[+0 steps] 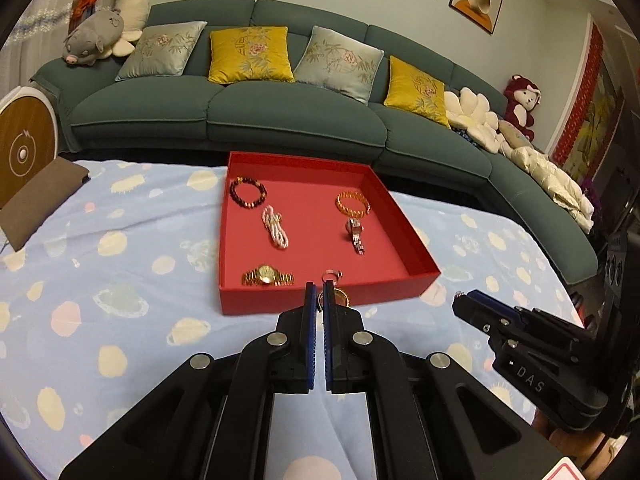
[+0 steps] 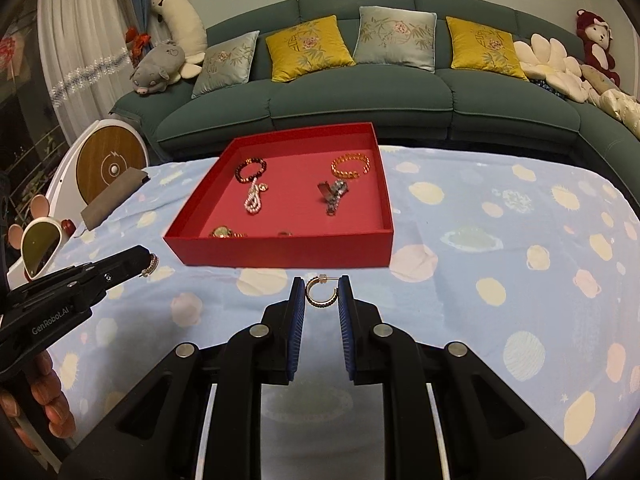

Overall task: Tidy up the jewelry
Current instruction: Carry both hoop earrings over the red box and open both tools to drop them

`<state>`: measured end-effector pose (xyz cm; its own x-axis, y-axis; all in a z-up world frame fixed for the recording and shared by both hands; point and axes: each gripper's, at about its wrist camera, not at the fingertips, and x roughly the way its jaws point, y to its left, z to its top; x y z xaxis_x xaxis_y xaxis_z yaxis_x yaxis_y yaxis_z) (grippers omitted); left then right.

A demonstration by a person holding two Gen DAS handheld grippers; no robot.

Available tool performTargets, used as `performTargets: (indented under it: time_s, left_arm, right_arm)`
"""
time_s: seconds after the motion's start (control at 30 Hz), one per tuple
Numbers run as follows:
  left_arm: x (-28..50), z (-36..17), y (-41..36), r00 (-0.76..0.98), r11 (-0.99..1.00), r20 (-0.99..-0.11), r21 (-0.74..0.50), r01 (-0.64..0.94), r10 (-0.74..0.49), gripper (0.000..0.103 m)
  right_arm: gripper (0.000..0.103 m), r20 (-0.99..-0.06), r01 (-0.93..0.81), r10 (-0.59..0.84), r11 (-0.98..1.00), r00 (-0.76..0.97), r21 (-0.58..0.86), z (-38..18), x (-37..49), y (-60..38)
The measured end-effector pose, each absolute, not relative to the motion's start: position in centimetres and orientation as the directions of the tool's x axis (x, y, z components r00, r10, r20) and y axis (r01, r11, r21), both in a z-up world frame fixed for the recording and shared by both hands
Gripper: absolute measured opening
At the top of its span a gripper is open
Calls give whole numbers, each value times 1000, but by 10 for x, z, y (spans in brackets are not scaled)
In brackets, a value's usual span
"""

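Observation:
A red tray (image 1: 236, 240) (image 2: 280, 248) lies on the blue blanket. It holds a dark bead bracelet (image 1: 248, 193), a pearl strand (image 1: 276, 229), an amber bracelet (image 1: 352, 204), a silver watch (image 1: 355, 234), a gold watch (image 1: 267, 277) and a small ring (image 1: 332, 276). My left gripper (image 1: 319, 292) (image 2: 150, 266) is shut on a gold hoop earring (image 1: 338, 298) (image 2: 151, 265) at the tray's near edge. My right gripper (image 2: 321, 292) (image 1: 460, 300) is shut on a second gold hoop earring (image 2: 320, 294), held above the blanket in front of the tray.
A teal sofa (image 1: 280, 112) with cushions stands behind the table. A brown pad (image 1: 40, 200) lies at the blanket's far left. A round white and wood device (image 2: 108, 164) stands at the left. The patterned blanket (image 2: 500, 260) spreads around the tray.

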<state>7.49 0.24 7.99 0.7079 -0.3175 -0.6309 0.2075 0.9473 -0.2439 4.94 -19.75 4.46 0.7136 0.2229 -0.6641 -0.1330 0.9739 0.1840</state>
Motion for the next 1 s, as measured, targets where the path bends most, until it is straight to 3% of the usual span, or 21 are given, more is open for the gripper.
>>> performTargets:
  time_s: [0.23,0.63,0.77,0.87,1.0]
  left_arm:
    - [132,100,5,756,966,-603,-191,176,-257,1]
    - [203,52,10,698,983,-692,-145,114,-183,2]
    - [210,44,19,690,979,-699,-186,82,-190,8]
    - [209,46,21,698,982,-694,-176,72,-176,26]
    - [203,56,22,714,981,-676,-179,80,-182,27]
  right_arm:
    - [16,-633,-162,246,969,734,189,75,90,-187]
    - [16,-673,-161,294,954,678,254,44,181,-159]
    - [19,-677,-165,289,956,677,243,36,187,-153]
    - [36,-669,-156,274,960,691,232,37,184,-156]
    - [36,-643,-147,275,958,715,247,49,181,-164]
